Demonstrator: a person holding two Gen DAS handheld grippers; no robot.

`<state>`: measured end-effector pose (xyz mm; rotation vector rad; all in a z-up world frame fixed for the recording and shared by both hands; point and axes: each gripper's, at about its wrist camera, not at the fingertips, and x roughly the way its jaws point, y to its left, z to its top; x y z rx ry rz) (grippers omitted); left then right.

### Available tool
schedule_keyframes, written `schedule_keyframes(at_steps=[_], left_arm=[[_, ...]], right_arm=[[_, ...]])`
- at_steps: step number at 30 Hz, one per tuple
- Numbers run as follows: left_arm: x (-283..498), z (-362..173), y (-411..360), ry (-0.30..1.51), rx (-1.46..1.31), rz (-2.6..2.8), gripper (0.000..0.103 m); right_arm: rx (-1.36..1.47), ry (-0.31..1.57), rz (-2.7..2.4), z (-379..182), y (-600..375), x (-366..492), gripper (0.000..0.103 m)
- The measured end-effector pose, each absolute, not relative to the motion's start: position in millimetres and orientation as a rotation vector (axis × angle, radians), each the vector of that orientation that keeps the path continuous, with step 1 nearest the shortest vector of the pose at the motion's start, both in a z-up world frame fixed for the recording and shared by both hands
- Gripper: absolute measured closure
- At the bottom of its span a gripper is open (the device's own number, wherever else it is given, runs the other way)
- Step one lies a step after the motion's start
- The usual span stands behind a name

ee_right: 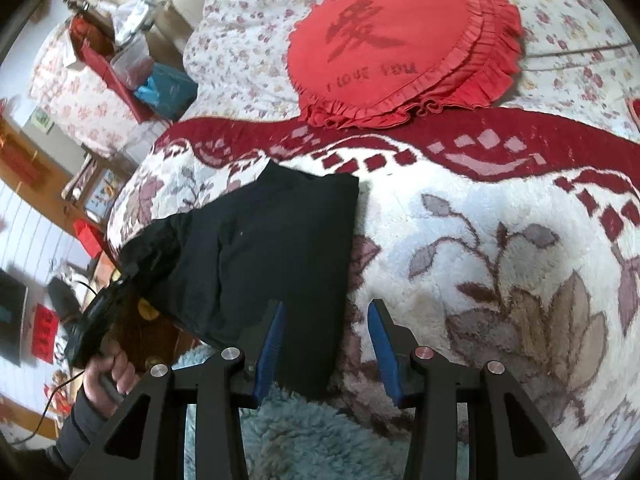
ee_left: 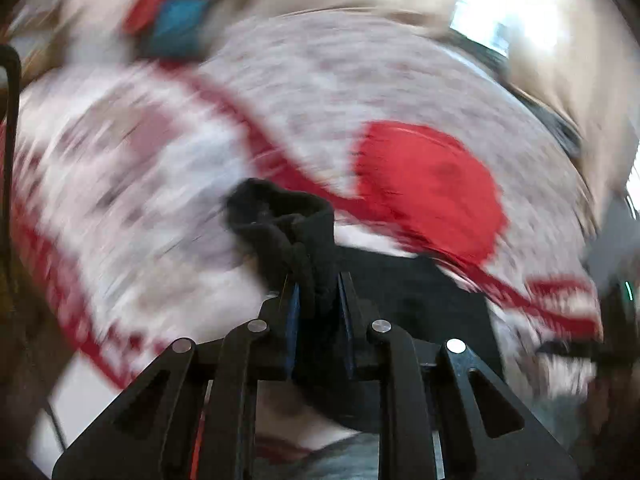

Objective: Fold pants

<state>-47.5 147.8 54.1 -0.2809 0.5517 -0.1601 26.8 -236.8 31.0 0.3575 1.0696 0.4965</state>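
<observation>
Pants first: the black fabric pants (ee_right: pixel 256 248) are lying on the bed, on the fluffy white blanket with the dark red border and leaf pattern (ee_right: pixel 480 248), just in front of the round red frilled cushion (ee_right: pixel 404 48) and a bit left of it. They look already doubled over into a chunky rectangle, with one end hanging off the bed edge furthest from the cushion.

That hanging end is where the left claw (ee_left: pixel 318 288) is. Its wrist view shows the blue pads pressed close together on a bunched wad of the black cloth, so it's pinching the pants. The right claw (ee_right: pixel 326 344) is spread about halfway with nothing pinched; the near corner of the pants sits by its left pad, but the pads aren't pressing on it.

My guess is we're mid-fold: the left side has its grab, and the next move needs the right claw to close on the near corner so both can carry that end toward the cushion, keeping the edges lined up.

View differences: the left wrist camera is heavily blurred, but it's the only one showing the actual pinch. The right wrist camera is sharp and gives the whole layout, plus the person's left hand (ee_right: pixel 106 376) on the gripper handle.
</observation>
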Motion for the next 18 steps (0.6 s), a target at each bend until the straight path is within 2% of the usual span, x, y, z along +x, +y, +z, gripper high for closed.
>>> schedule_keyframes(at_steps=[4, 9, 18], left_arm=[[-47, 72, 75, 0.532, -0.121, -0.379, 0.087], [-45, 62, 4, 0.596, 0.031, -0.576, 0.087], [-34, 35, -46, 0.733, 0.077, -0.675, 0.085]], right_arm=[[0.403, 1.064, 0.469, 31, -244, 27, 0.061], [0.441, 1.06, 0.466, 30, -250, 25, 0.061], [0.472, 1.074, 0.465, 28, -255, 25, 0.061]])
